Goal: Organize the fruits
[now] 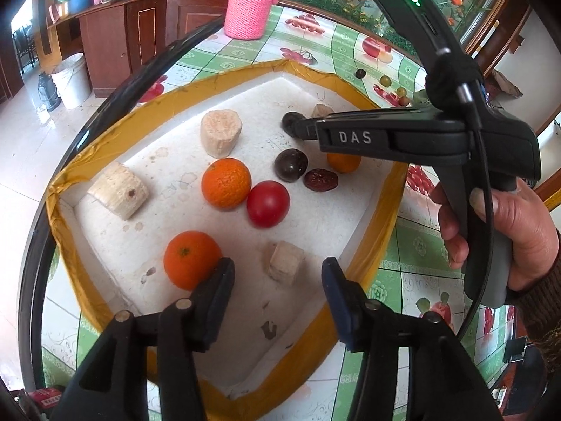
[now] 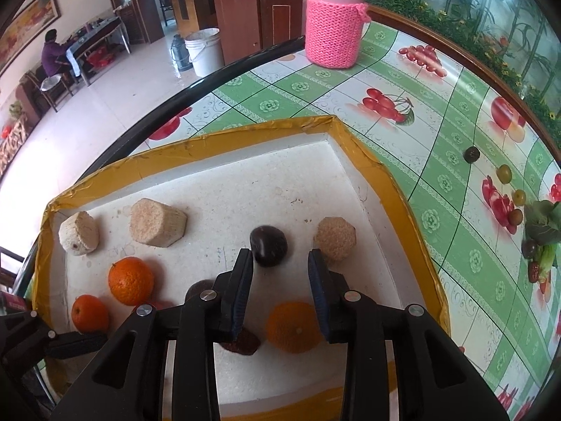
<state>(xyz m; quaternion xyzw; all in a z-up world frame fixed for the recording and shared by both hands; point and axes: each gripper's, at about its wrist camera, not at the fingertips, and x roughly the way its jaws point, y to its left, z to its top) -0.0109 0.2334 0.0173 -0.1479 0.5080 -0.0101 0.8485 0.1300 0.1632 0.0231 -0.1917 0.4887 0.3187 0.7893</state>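
Green fruit-print tablecloth [image 2: 452, 189] covers the table, cabinets and a white bucket [image 2: 205, 51] behind, upper left of the right wrist view. Pink knit-sleeved jar [image 2: 335, 22] stands at the table's far edge, upper centre.

White foam tray [image 1: 371, 245] with yellow taped rim holds the fruit, mid-frame in both views.

- Left gripper [image 1: 277, 280]: jaws apart, nothing between them, low centre of the left wrist view. Its left finger sits just beside an orange [image 1: 192, 259]; a beige block [image 1: 284, 262] lies between the fingers, farther in.
- Right gripper [image 2: 280, 277]: jaws apart, not clamped on anything. A dark plum [image 2: 269, 245] lies just past the tips, between them. A beige block [image 2: 335, 238] sits just beside the right tip.
- Tray centre, left wrist view: second orange [image 1: 226, 183] touching a red tomato [image 1: 268, 204], another dark plum [image 1: 291, 164], a wrinkled red date [image 1: 320, 180] next to it.
- Third orange [image 2: 293, 326] lies under the right gripper, partly hidden by its fingers.
- Two more beige blocks [image 2: 157, 222] at the tray's left side.
- Off-tray: small loose fruits [image 2: 505, 173] on the cloth, right of frame, well apart from the tray.
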